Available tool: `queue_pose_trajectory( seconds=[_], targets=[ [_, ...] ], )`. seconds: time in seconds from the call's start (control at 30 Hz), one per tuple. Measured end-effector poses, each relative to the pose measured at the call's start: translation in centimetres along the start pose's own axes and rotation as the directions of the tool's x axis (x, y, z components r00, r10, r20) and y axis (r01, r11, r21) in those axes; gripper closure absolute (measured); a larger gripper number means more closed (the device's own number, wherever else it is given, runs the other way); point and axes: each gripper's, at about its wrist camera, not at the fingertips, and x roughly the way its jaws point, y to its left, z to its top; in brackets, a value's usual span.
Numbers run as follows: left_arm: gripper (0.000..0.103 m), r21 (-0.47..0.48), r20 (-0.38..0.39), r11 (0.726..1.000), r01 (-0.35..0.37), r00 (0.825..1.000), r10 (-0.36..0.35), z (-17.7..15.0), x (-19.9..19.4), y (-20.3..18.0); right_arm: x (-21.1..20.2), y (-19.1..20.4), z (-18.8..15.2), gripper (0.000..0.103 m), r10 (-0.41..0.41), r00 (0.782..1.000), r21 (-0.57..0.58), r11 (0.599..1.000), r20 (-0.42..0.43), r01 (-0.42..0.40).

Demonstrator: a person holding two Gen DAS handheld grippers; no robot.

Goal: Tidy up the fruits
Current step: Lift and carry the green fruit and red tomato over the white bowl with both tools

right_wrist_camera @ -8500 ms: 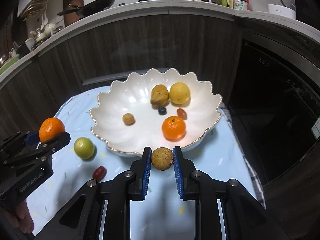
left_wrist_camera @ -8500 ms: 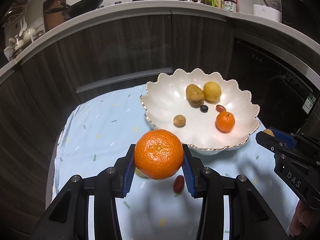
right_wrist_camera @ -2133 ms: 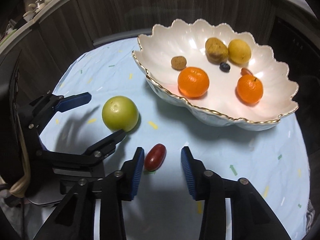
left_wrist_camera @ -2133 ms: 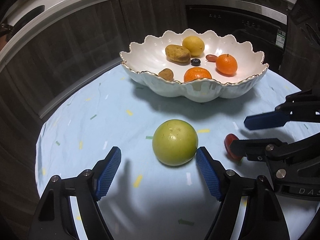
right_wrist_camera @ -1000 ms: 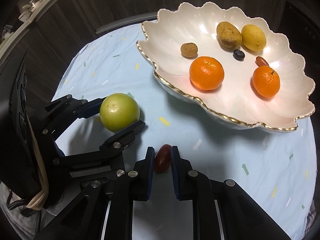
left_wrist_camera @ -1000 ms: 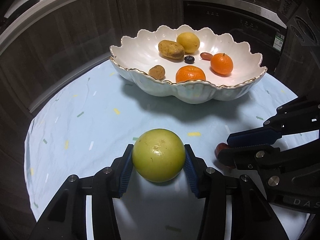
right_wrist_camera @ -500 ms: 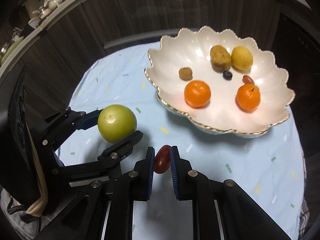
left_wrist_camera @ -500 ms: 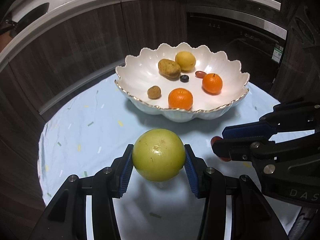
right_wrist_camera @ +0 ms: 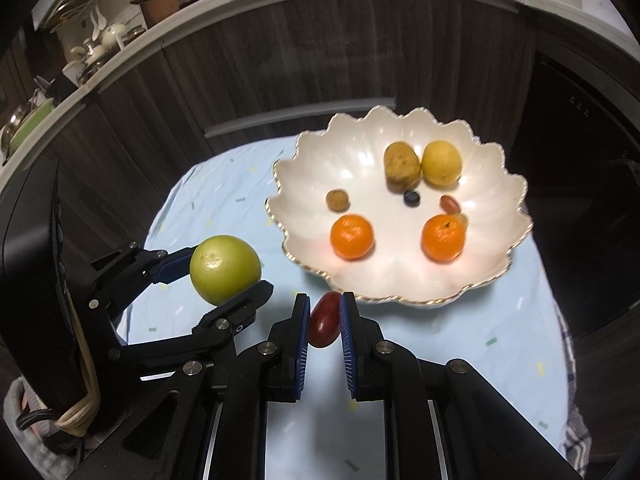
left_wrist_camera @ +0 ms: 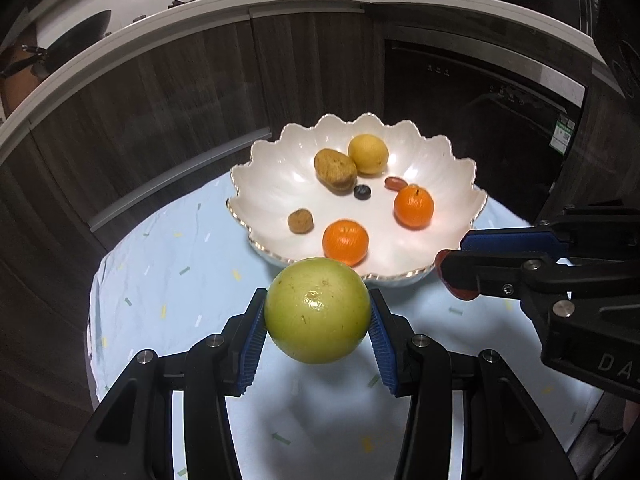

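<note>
Round table under a pale blue cloth, dark cabinets behind. White scalloped bowl on the cloth's far side holds two oranges, a lemon, a potato-like brown fruit, a small brown nut-like one, a blueberry and a red date. Left gripper clamped on a green apple, held above the cloth just short of the bowl's rim. Right gripper pinches a red date, also off the cloth, near the rim.
</note>
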Motion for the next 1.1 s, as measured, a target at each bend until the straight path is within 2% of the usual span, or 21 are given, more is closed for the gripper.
queue_pose_trajectory(
  seconds=[0.6, 0.93, 1.1],
  targets=[
    [0.056, -0.121, -0.016, 0.991, -0.05, 0.999, 0.049, 4.6, 0.2, -1.1, -2.6, -4.3, 3.5, 0.087, -0.058, 0.991, -0.01, 0.998, 0.119, 0.059],
    [0.056, -0.204, -0.036, 0.975, -0.085, 0.996, 0.08, 6.5, 1.3, -1.1, -2.3, -6.7, 5.2, 0.092, -0.076, 0.984, -0.013, 0.997, 0.16, 0.079],
    [0.056, -0.211, -0.045, 0.973, -0.092, 0.995, 0.084, 7.3, 2.6, -1.2, -1.1, -7.8, 6.2, 0.092, -0.078, 0.983, -0.023, 0.996, 0.167, 0.083]
  ],
)
